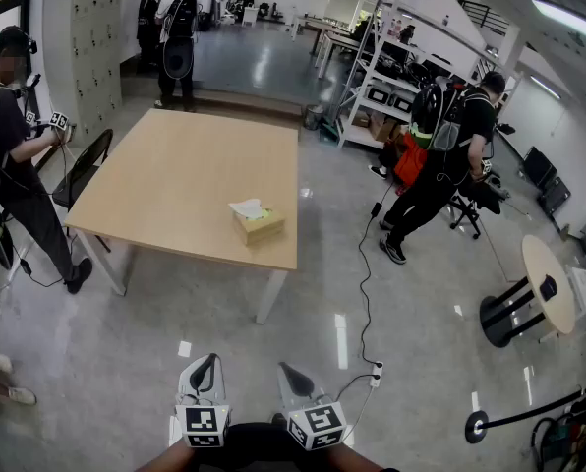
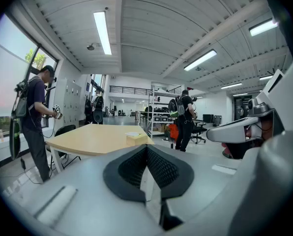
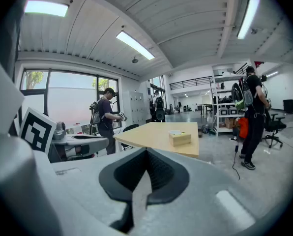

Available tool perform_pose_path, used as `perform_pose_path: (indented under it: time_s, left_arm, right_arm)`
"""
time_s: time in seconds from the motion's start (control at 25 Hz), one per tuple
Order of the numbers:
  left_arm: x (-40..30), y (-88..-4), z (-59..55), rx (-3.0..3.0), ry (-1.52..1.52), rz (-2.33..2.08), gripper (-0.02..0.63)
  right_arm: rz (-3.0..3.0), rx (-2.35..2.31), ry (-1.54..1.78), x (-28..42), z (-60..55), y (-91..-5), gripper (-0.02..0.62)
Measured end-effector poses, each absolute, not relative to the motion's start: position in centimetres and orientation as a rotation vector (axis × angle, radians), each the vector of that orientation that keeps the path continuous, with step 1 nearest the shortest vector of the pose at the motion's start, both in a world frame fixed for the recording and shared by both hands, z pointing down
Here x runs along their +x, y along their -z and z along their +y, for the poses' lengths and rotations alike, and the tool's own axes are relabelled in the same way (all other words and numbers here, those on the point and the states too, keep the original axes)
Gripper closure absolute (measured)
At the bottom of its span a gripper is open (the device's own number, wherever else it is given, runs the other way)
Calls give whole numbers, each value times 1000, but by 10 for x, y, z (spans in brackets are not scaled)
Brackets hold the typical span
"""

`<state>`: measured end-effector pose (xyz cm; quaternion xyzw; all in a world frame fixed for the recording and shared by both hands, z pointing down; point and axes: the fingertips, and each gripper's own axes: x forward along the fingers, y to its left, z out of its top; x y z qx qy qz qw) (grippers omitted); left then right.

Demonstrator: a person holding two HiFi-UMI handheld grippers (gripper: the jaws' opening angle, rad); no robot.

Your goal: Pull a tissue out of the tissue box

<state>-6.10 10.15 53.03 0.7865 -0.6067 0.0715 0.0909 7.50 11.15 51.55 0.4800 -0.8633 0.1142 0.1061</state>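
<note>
table (image 1: 165,200): well ahead of both grippers | left gripper (image 1: 205,364): jaws pressed together, gripping nothing | right gripper (image 1: 292,373): jaws pressed together, gripping nothing | tissue box (image 1: 261,227): on table, near its right front corner | tissue (image 1: 247,207): standing out of box top

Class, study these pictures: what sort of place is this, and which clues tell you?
Probably an open-plan lab or workshop hall: metal shelving stacked with equipment, grey lockers along the wall, and a person wearing a backpack rig on a polished floor.
</note>
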Motion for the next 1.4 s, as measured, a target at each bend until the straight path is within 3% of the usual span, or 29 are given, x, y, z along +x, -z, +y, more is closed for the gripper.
perform_pose_path:
  time_s: [0.72, 1.4]
  left_arm:
    - [-65, -534, 96, 2329, -204, -1812, 588]
    - [-141, -549, 109, 2293, -178, -1801, 588]
  right_arm:
    - [-2575, 1379, -412, 67, 99, -524, 604]
    - [-2524, 1353, -384, -8, 114, -530, 604]
